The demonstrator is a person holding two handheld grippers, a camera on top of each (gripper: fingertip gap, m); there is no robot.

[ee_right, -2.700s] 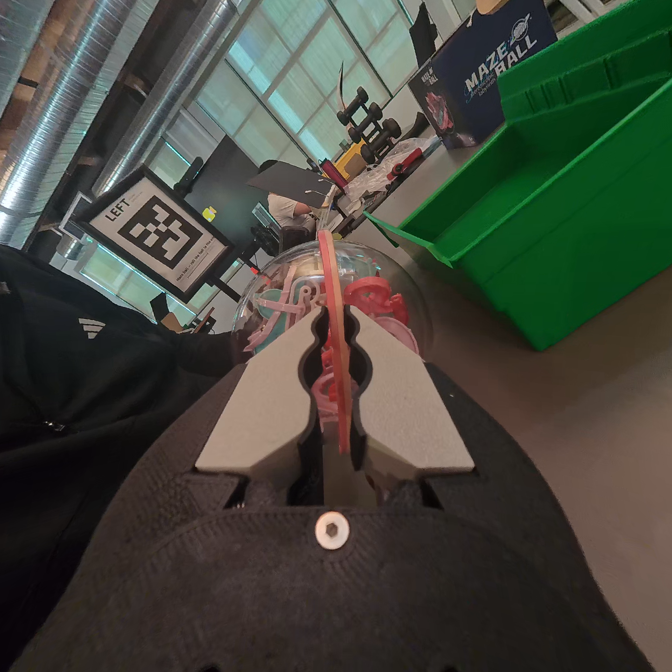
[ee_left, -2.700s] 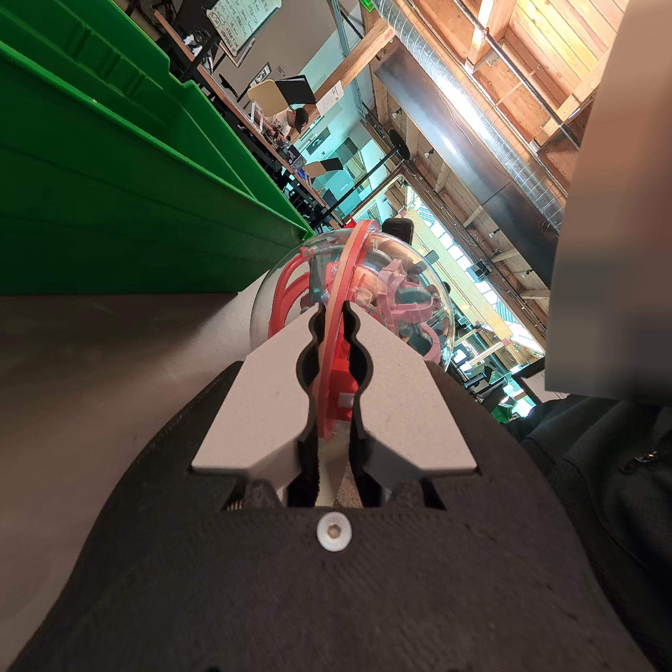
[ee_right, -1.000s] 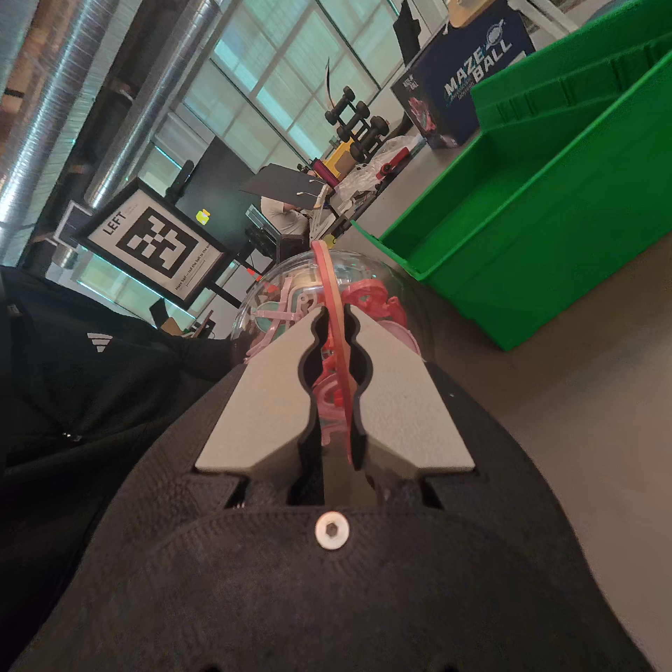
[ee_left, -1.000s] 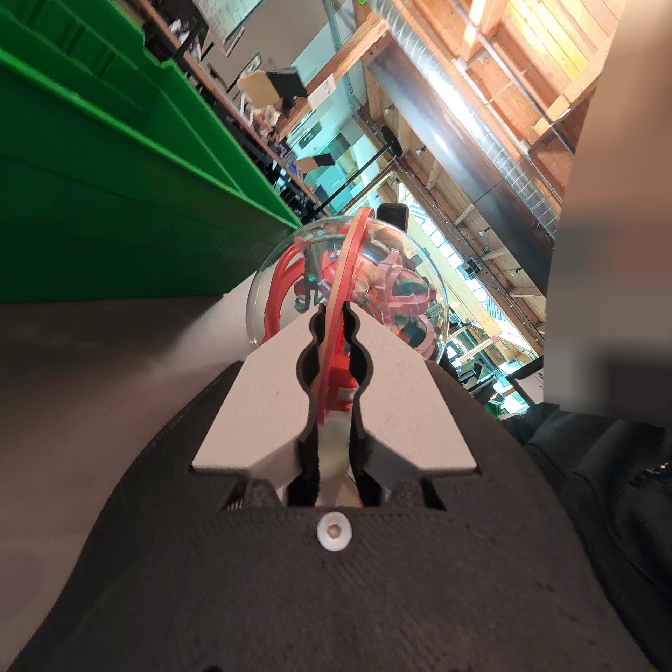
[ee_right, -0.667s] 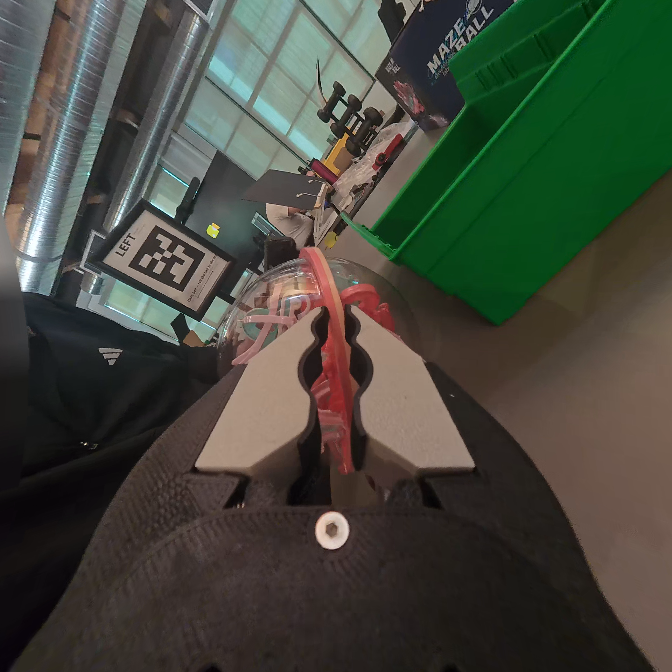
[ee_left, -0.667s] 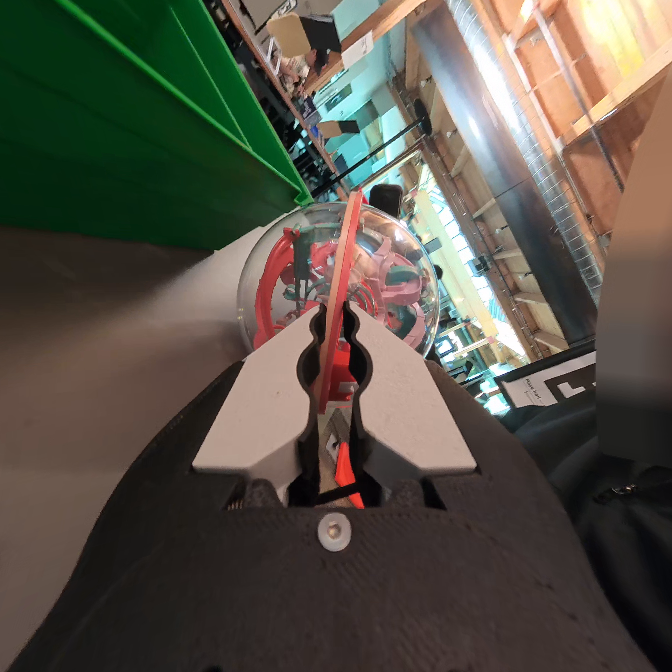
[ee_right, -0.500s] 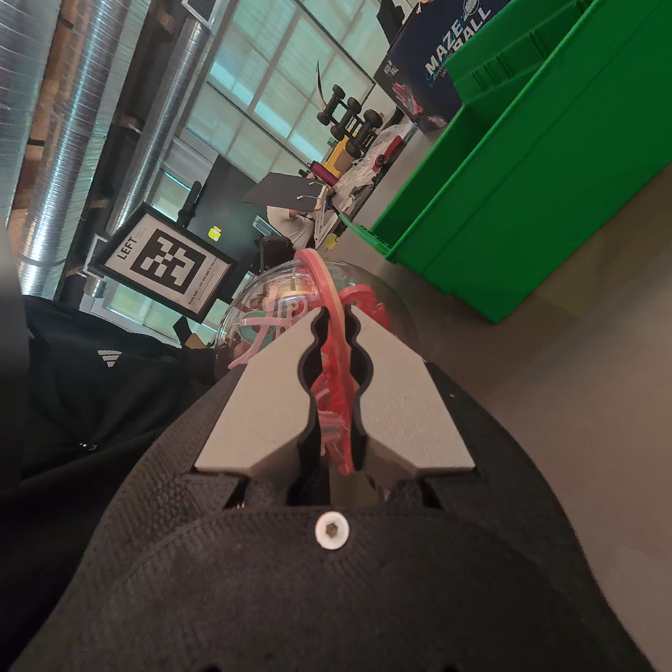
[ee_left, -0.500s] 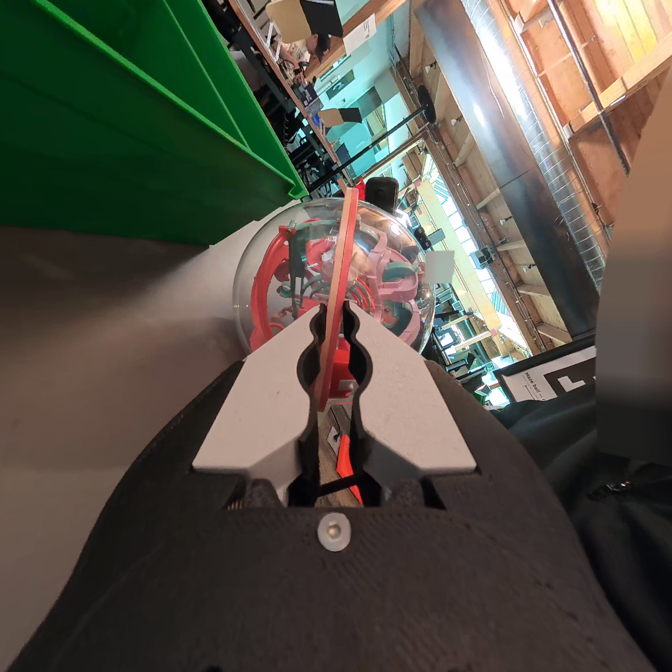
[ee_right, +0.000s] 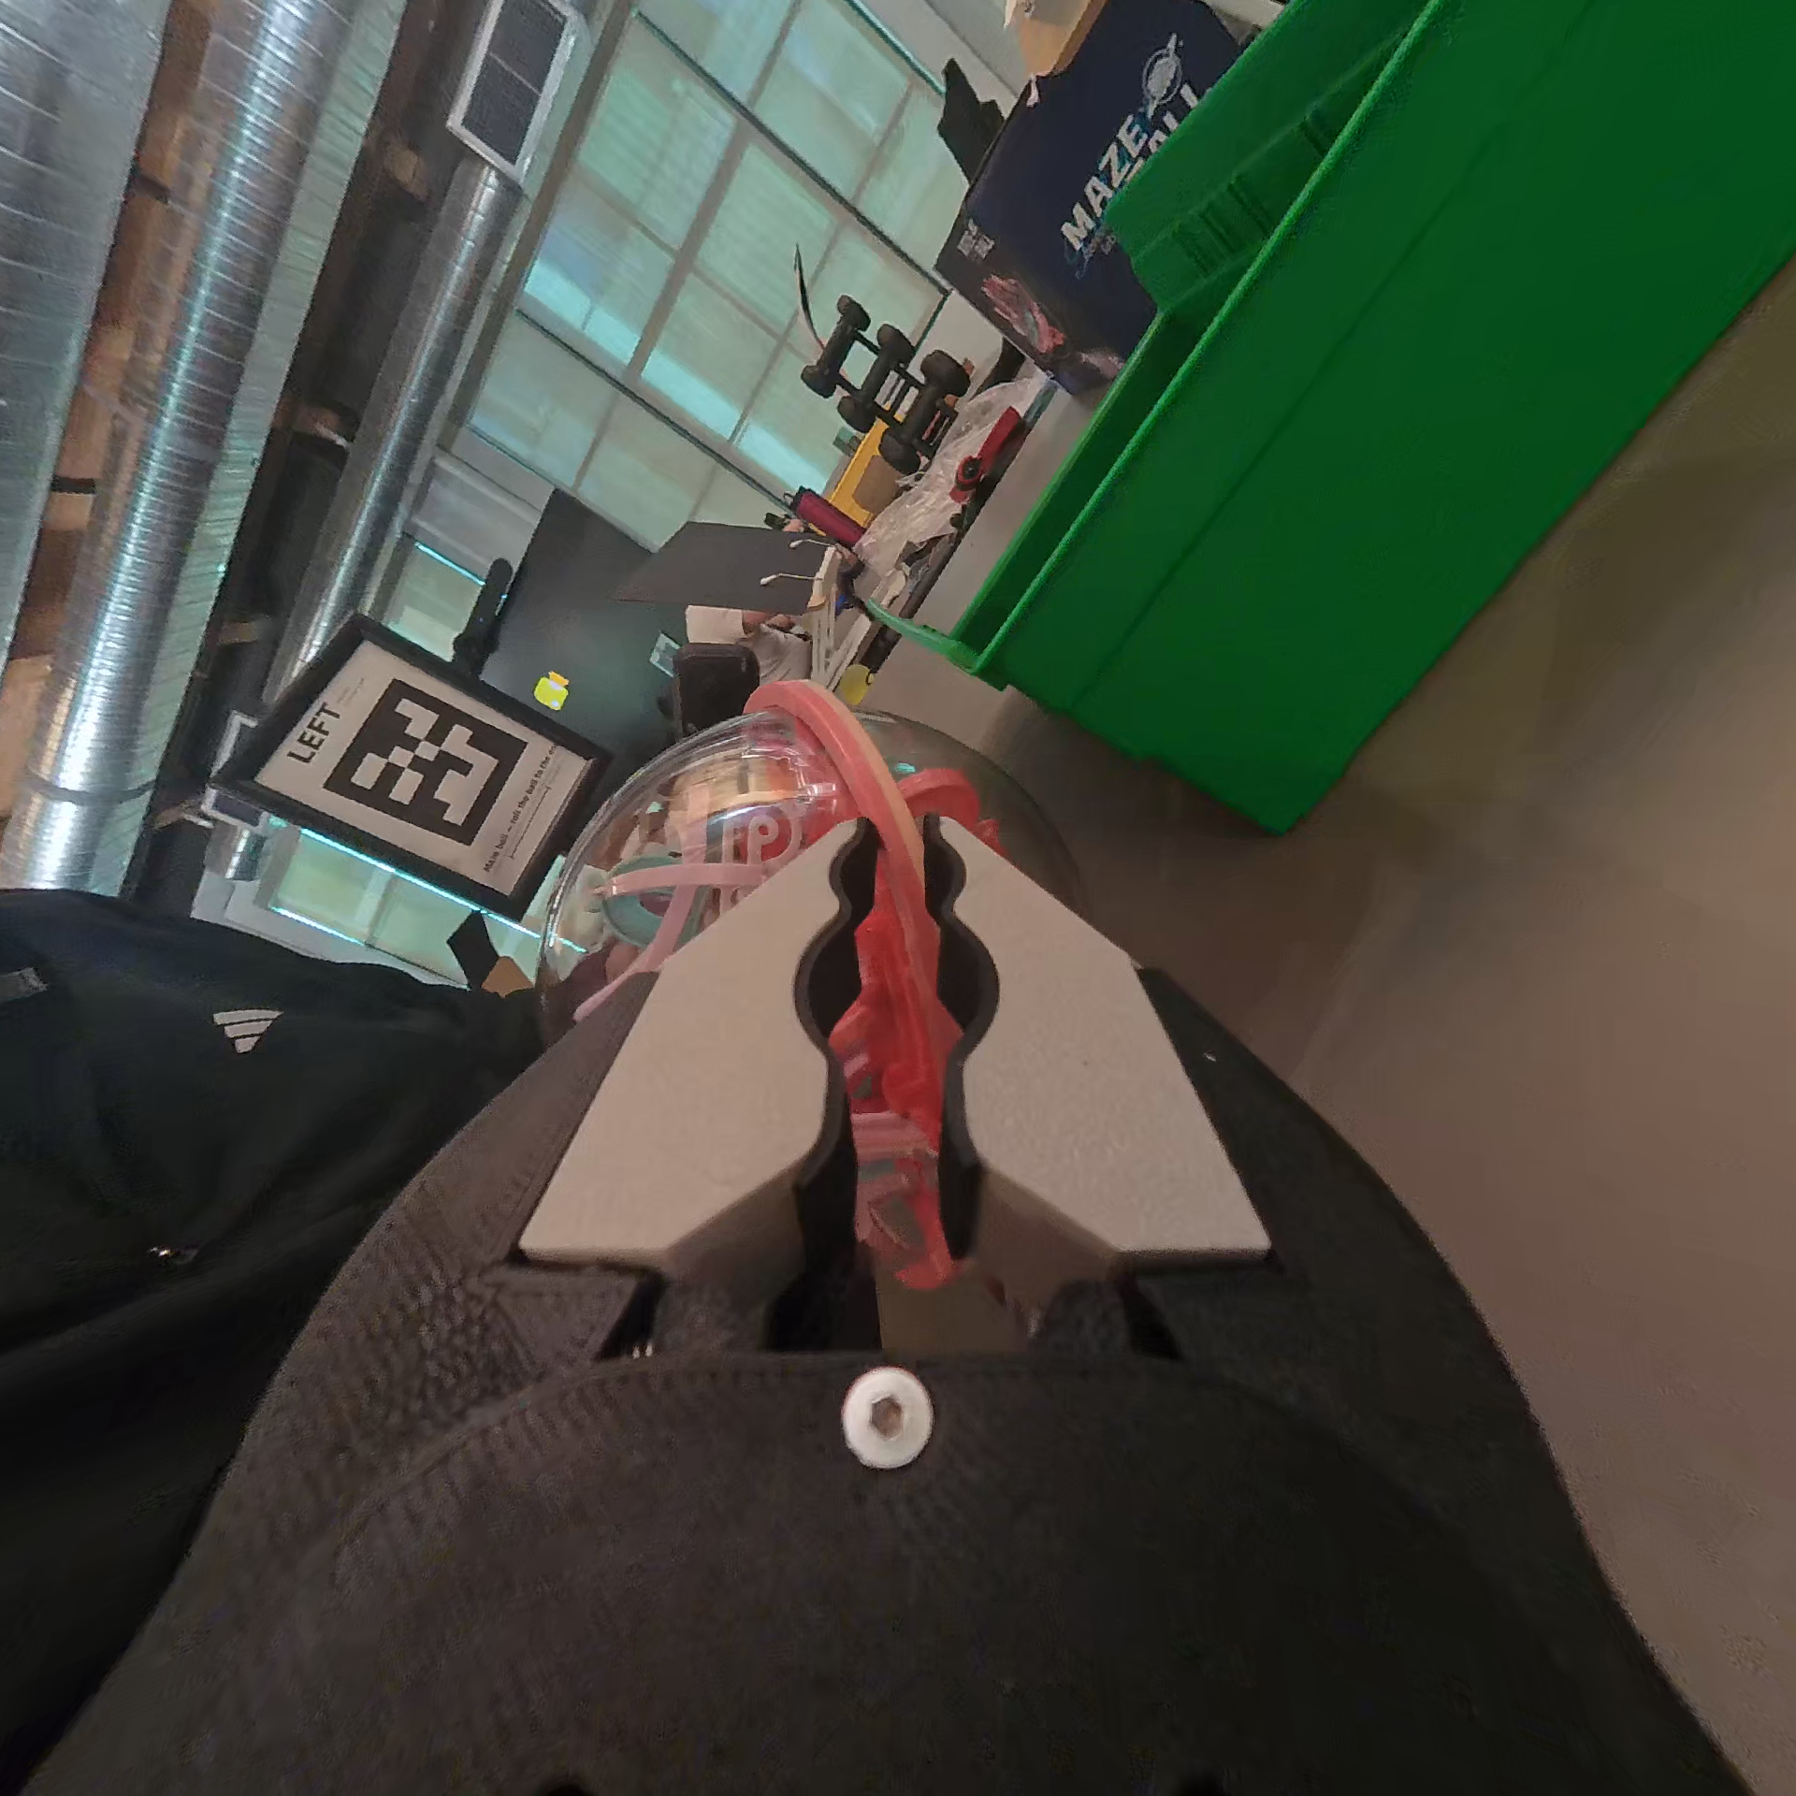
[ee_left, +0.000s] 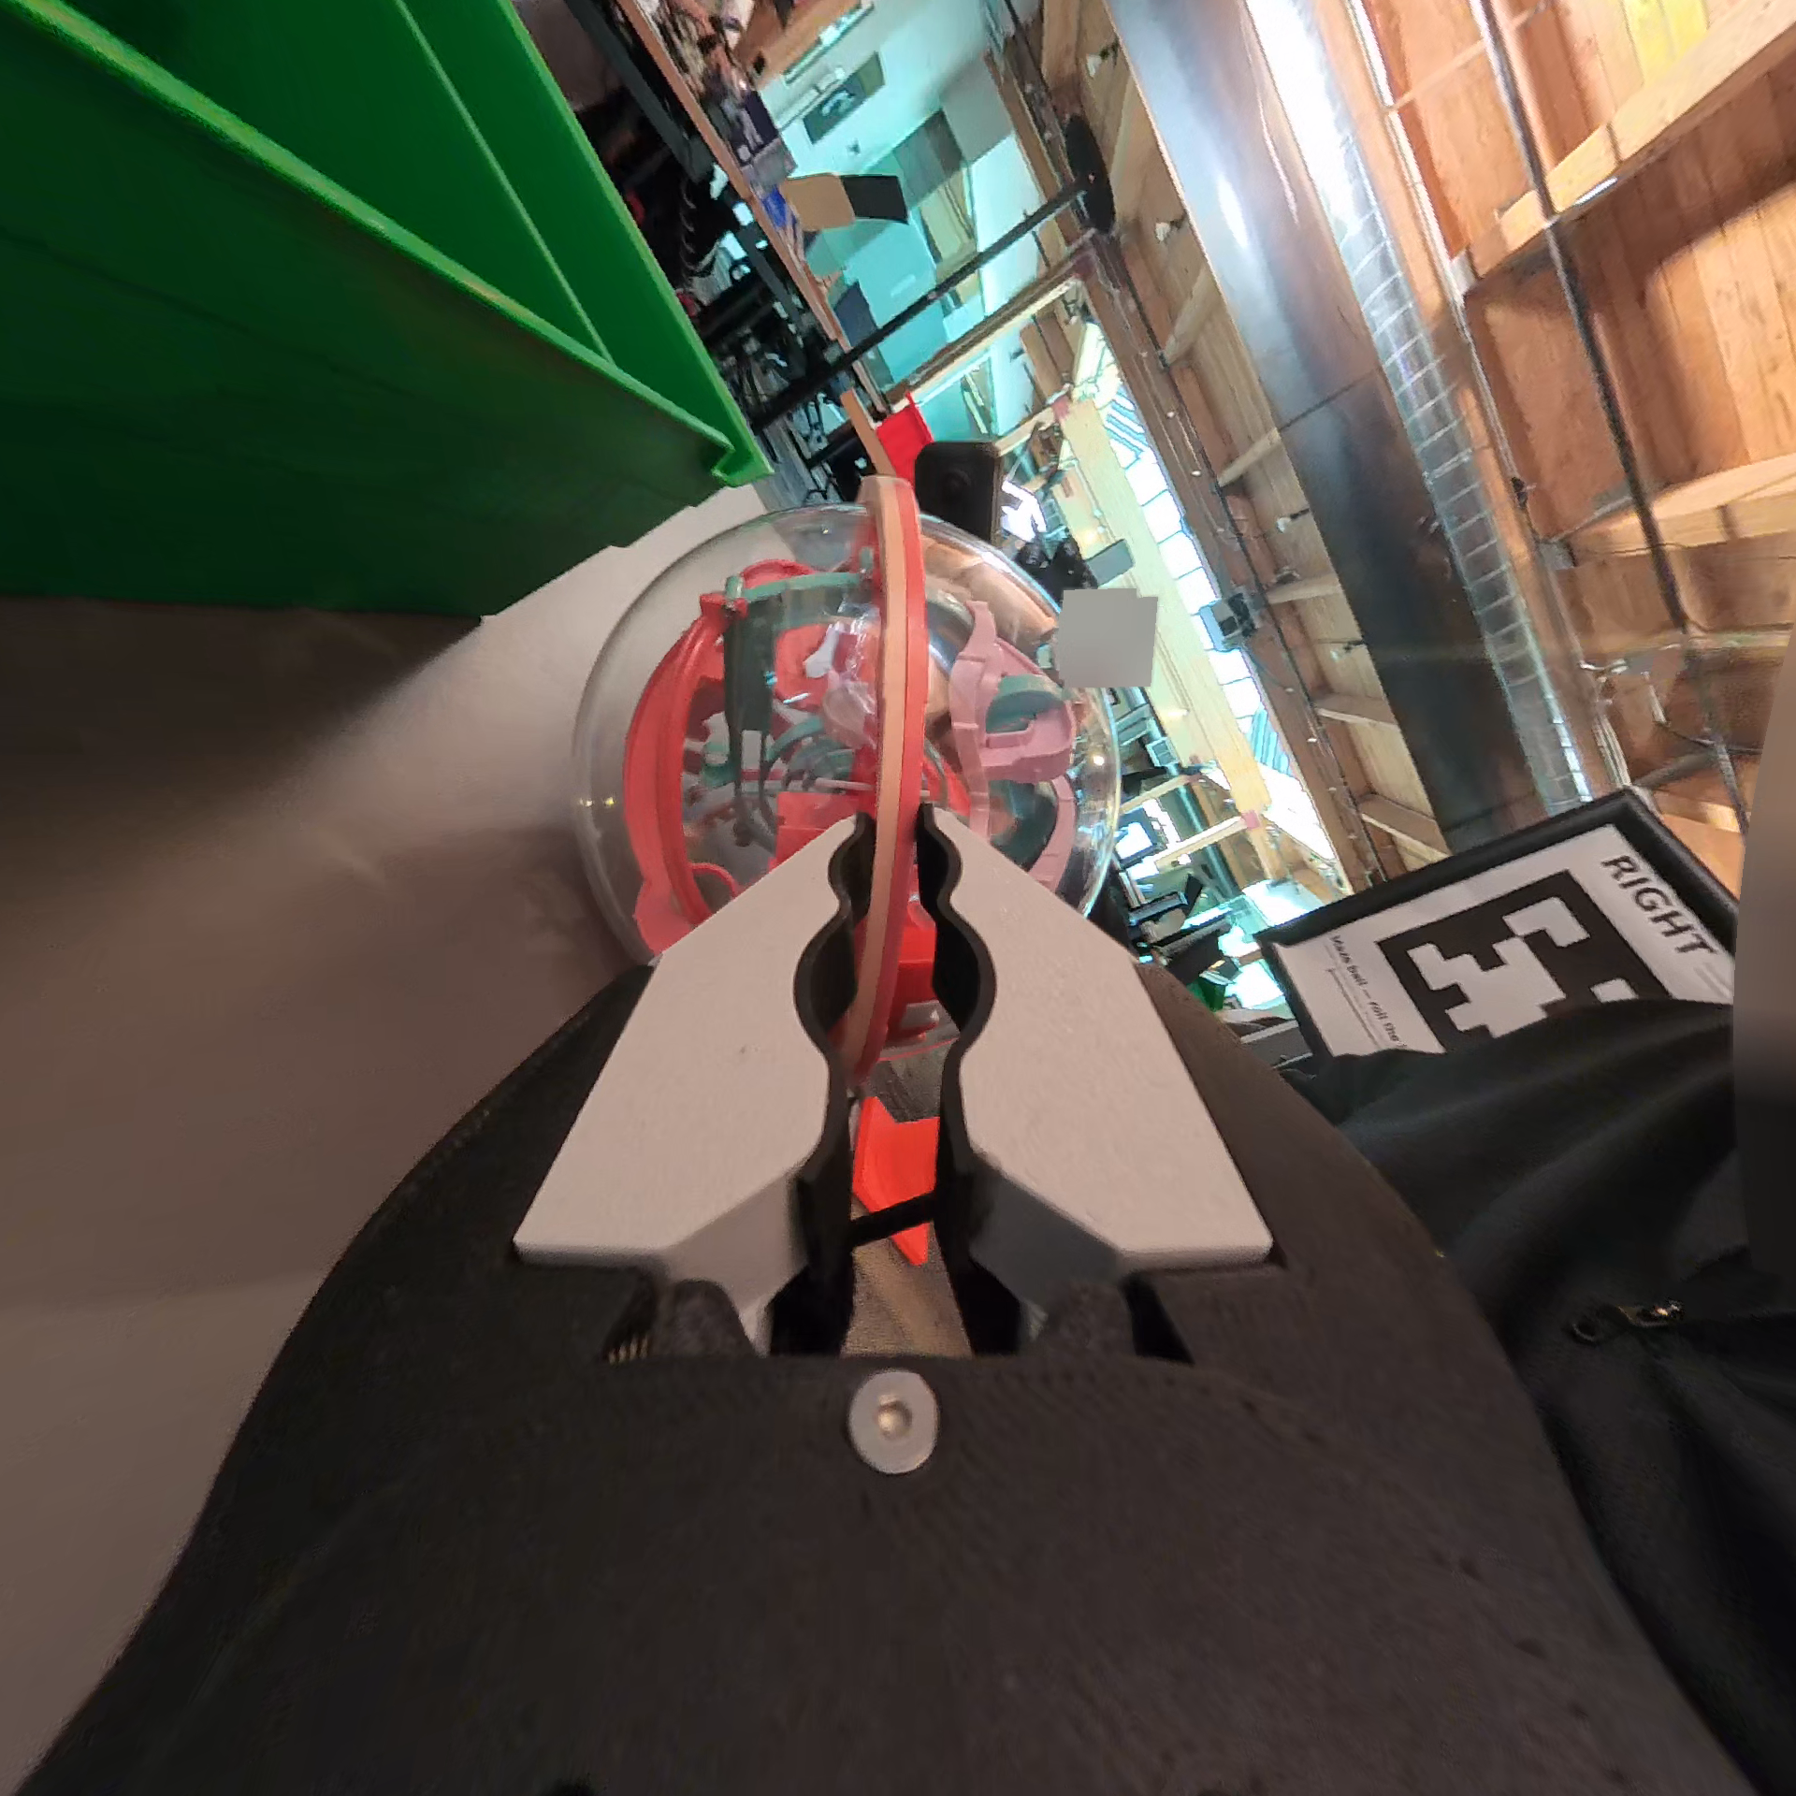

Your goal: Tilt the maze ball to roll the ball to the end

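The maze ball (ee_left: 836,748) is a clear sphere with red, pink and teal tracks inside and a salmon rim ring round its middle. In the left wrist view my left gripper (ee_left: 889,826) is shut on that rim ring (ee_left: 899,680). In the right wrist view my right gripper (ee_right: 899,831) is shut on the same ring (ee_right: 855,748) from the opposite side of the ball (ee_right: 700,826). The ball hangs between both grippers above the grey table (ee_left: 243,875). The small rolling ball inside cannot be made out.
A green bin (ee_left: 292,321) stands on the table beside the ball and shows at the right in the right wrist view (ee_right: 1409,486). A dark blue box (ee_right: 1069,194) stands behind it. A person's black jacket (ee_right: 194,1118) is close by. Marker cards (ee_left: 1506,952) (ee_right: 408,768) are on the grippers. The left gripper's tips are roughly 15 cm from the right gripper's.
Both grippers have tilted and rolled the maze ball together, so the bin and background have swung in both views. Both grasps on the rim ring have stayed the same.
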